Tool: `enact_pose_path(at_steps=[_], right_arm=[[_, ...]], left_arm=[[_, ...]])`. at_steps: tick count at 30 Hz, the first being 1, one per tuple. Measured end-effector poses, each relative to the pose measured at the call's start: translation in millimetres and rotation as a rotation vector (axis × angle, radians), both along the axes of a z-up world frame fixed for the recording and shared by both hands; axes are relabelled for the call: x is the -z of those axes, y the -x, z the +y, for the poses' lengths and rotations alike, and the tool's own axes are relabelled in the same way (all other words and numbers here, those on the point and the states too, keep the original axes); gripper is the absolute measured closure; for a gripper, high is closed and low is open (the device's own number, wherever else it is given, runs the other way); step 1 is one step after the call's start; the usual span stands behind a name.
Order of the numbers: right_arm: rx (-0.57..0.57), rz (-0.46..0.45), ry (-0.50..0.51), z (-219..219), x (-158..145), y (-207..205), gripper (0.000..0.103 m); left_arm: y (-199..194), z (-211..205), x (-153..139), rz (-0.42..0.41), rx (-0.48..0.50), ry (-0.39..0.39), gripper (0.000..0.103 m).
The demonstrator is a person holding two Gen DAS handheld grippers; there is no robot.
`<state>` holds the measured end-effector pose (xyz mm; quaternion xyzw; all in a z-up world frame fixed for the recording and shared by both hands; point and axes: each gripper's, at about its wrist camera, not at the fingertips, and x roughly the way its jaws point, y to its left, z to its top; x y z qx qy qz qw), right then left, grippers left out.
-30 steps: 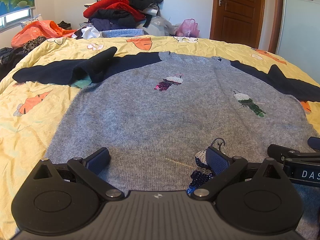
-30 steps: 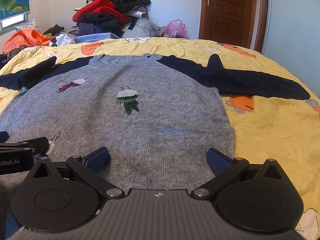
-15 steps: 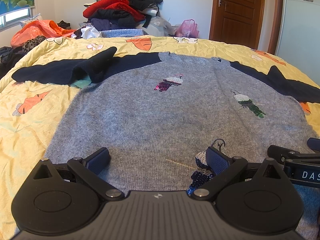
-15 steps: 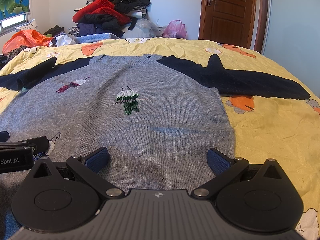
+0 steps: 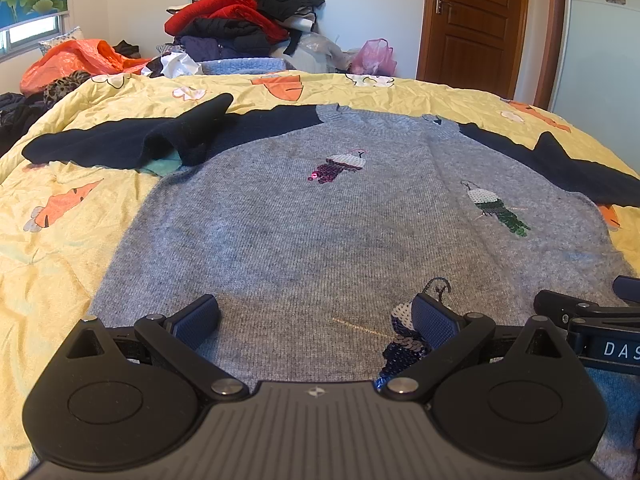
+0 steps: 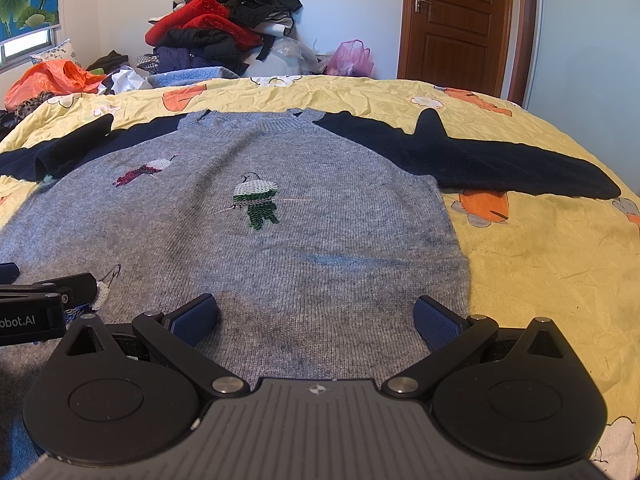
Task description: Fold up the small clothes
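Note:
A grey knit sweater (image 5: 304,232) with dark navy sleeves and sequin bird patches lies flat, front up, on a yellow bedspread (image 5: 52,240). It also shows in the right wrist view (image 6: 320,216). Its left sleeve (image 5: 132,142) is bunched and partly folded; its right sleeve (image 6: 500,164) lies stretched out. My left gripper (image 5: 316,316) is open over the sweater's hem, left of centre. My right gripper (image 6: 316,316) is open over the hem's right part, near the sweater's right edge. Neither holds anything.
A tall pile of red, black and purple clothes (image 5: 240,20) stands beyond the bed's far edge. An orange plastic bag (image 5: 76,60) lies at the far left. A pink bag (image 5: 374,58) sits by the wooden door (image 5: 476,20).

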<state>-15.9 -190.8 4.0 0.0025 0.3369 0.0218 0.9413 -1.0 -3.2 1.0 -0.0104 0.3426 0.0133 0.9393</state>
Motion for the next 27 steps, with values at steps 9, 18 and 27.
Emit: enact_pose_path(at_steps=[9,18,27], right_arm=[[0.000,0.000,0.000,0.2,0.1,-0.2,0.000],[0.000,0.000,0.000,0.2,0.0,-0.4,0.000],[0.000,0.000,0.000,0.4,0.2,-0.5,0.000]], left_arm=[[-0.2,-0.5,-0.3,0.000,-0.001,0.000,0.000],[-3.4,-1.8,0.4,0.007,-0.005,-0.003,0.000],[-4.8,0.7,1.2,0.006,0.000,-0.004,0.000]])
